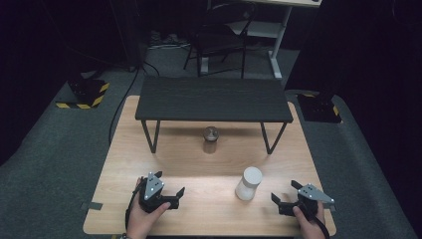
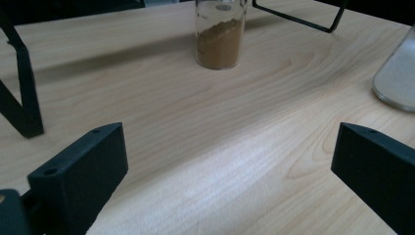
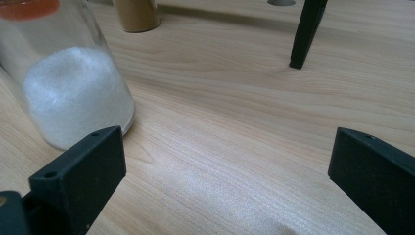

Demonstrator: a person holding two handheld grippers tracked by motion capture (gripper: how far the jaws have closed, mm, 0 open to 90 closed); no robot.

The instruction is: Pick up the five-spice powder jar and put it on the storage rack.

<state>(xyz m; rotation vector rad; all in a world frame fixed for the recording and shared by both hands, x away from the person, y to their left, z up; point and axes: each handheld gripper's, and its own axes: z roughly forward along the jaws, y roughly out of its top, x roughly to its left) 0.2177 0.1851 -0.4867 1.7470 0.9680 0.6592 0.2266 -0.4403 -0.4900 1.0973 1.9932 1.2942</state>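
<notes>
Wooden table (image 1: 199,209) seen from above, w/ a low black shelf (image 1: 214,98) on thin black legs standing across its far half.

Two jars stand upright on the tabletop. Nearest the shelf, just at its front edge and about centre, is a small clear glass jar (image 1: 210,139) w/ a dark metallic lid, roughly half full of brown powder; in the left gripper view the powder (image 2: 219,43) looks fine and cinnamon-coloured. Closer to the person and a bit right of centre is a taller clear jar (image 1: 248,183) w/ a white top, holding white granules; in the right gripper view the granules (image 3: 73,95) fill the lower part and an orange-red patch shows near the top edge of frame. The two jars are well apart.

Left gripper (image 1: 178,195) is held in a hand (image 1: 144,219) at the near left of the table, jaws spread wide, nothing between them, pointing toward the right. Right gripper (image 1: 278,201) is held in the other hand (image 1: 308,224) at the near right corner, jaws also spread wide and empty, near the white jar but not touching it.
</notes>
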